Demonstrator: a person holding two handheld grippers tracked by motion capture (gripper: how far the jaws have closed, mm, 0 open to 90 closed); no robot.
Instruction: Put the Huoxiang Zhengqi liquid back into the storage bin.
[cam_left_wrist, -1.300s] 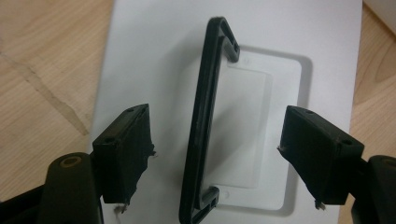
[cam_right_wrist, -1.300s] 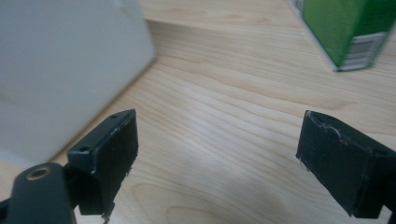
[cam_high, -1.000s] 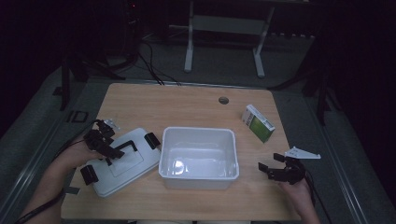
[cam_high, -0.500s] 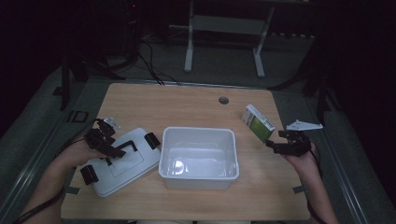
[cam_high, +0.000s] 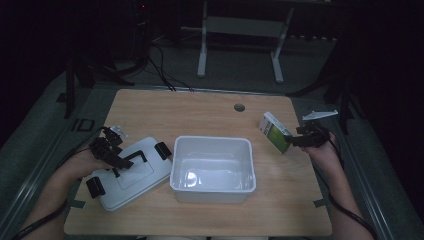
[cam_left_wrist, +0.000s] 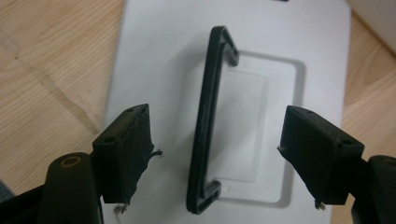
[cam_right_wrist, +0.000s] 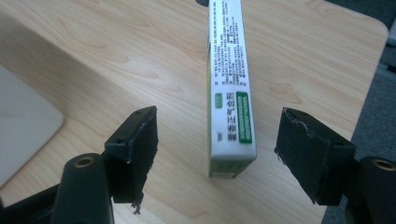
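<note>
Right hand-held gripper (cam_high: 295, 140) moved to green-white box (cam_high: 274, 132), jaws closing, box between, untouched; left hand-held gripper (cam_high: 121, 161) apart.

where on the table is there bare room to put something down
Free: the far strip of the table behind the lid and bin, up to the hole; the near right corner beside the bin. Crowded: the left, under the lid, and the right edge by the box.

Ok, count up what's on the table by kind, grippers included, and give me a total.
Grippers: 2, the left gripper and the right gripper
White tub: 1
White lid with black handle: 1
Green and white box: 1
Total: 5
</note>
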